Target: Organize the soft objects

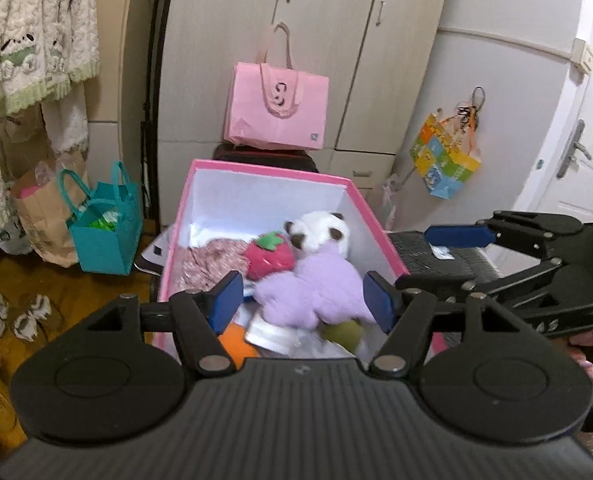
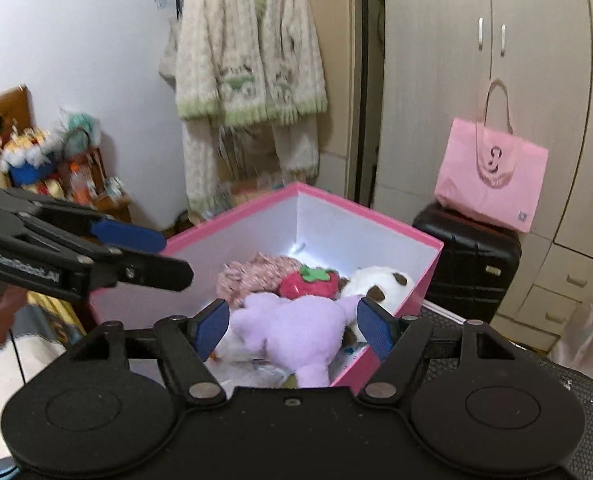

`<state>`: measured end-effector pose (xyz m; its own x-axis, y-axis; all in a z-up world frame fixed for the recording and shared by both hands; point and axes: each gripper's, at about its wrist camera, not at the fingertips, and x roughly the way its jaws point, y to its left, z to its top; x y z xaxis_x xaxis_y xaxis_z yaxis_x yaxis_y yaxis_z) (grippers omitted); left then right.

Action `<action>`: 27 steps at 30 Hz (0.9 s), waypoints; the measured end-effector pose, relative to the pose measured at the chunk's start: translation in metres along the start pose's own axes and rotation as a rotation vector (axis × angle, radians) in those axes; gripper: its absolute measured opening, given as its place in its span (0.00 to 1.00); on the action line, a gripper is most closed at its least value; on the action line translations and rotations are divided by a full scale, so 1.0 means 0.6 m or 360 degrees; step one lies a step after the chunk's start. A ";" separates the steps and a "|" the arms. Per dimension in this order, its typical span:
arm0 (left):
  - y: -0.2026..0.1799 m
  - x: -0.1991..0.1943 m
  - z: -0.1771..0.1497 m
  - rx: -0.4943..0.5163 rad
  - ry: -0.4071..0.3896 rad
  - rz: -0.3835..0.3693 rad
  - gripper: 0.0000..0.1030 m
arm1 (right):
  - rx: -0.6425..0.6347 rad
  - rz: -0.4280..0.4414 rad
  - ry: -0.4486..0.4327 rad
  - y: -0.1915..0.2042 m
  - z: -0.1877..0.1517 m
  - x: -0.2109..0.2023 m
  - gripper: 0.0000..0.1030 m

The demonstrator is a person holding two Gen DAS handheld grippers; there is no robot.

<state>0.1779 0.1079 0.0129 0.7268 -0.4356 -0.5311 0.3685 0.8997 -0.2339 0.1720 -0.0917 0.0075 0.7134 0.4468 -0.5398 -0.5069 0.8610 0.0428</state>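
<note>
A pink box (image 1: 264, 170) (image 2: 232, 216) with white walls stands open on the floor. Inside it lie a purple plush (image 1: 316, 284) (image 2: 292, 328), a red strawberry plush (image 1: 270, 256) (image 2: 310, 282), a white panda plush (image 1: 320, 232) (image 2: 376, 282) and a pink knitted cloth (image 1: 212, 258) (image 2: 252, 276). My left gripper (image 1: 303, 300) (image 2: 164, 254) hovers open over the box's near edge, its pads apart from the purple plush below. My right gripper (image 2: 293, 330) (image 1: 428, 258) hangs open the same way at the box's right side. Neither holds anything.
A pink tote bag (image 1: 276, 108) rests on a black suitcase (image 2: 468, 264) behind the box, against the wardrobe. A teal bag (image 1: 104, 232), a brown paper bag (image 1: 40, 216) and shoes (image 1: 28, 316) sit to the left. A fleece cardigan (image 2: 248, 60) hangs on the wall.
</note>
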 end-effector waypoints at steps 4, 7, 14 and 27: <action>-0.021 -0.027 -0.009 0.0000 0.0004 0.0026 0.65 | 0.0007 -0.0025 -0.0050 0.001 -0.007 -0.049 0.73; -0.039 -0.059 -0.016 -0.0010 -0.0012 -0.0026 0.67 | 0.0040 -0.0031 -0.0076 0.011 -0.012 -0.091 0.73; -0.101 -0.123 -0.026 0.0098 -0.0082 -0.0103 0.71 | 0.0027 -0.0131 -0.0174 0.045 -0.030 -0.165 0.82; -0.163 -0.164 -0.047 0.0253 -0.0198 -0.0089 0.83 | 0.0201 -0.0356 -0.0235 0.014 -0.064 -0.242 0.88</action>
<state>0.0539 0.0637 0.0650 0.7652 -0.4933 -0.4137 0.4896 0.8631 -0.1236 0.0453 -0.1586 0.0540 0.8679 0.2651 -0.4200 -0.2714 0.9614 0.0459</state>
